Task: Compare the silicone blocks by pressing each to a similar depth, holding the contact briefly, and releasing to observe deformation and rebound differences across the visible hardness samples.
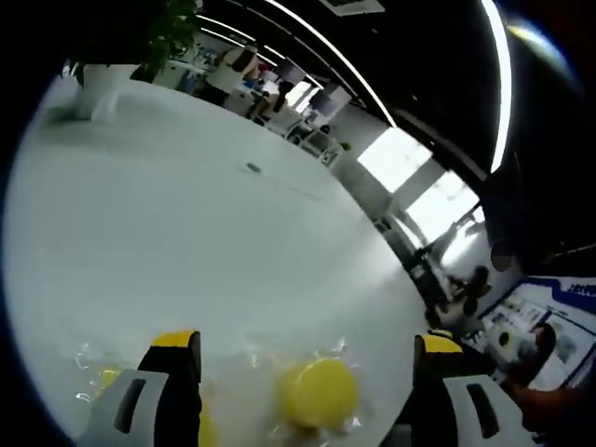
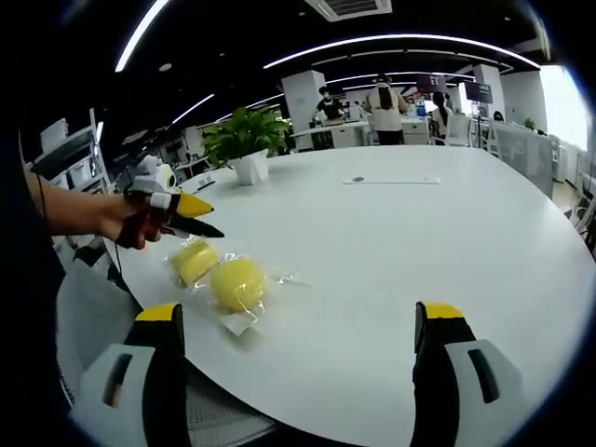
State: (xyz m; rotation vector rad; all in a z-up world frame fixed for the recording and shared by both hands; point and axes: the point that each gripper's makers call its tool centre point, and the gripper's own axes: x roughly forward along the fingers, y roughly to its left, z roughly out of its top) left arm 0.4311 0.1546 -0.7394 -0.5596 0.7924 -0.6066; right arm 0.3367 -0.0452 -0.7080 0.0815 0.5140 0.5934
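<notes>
Two round yellow silicone blocks lie in clear wrappers on the white table (image 2: 400, 251). In the right gripper view the bigger block (image 2: 237, 282) sits beside the smaller block (image 2: 193, 261), left of centre near the table's edge. My right gripper (image 2: 298, 312) is open and empty, hovering short of them. A hand holds my left gripper (image 2: 186, 216) just above and behind the blocks. In the left gripper view my left gripper (image 1: 307, 343) is wide open, with one yellow block (image 1: 317, 391) low between its jaws, untouched. Another block (image 1: 107, 377) peeks out left of the left jaw.
A potted plant (image 2: 244, 140) in a white pot stands at the far side of the table, also seen as plant (image 1: 102, 79). A small dark item (image 2: 358, 179) and a flat strip (image 2: 396, 182) lie further back. People and desks fill the office behind.
</notes>
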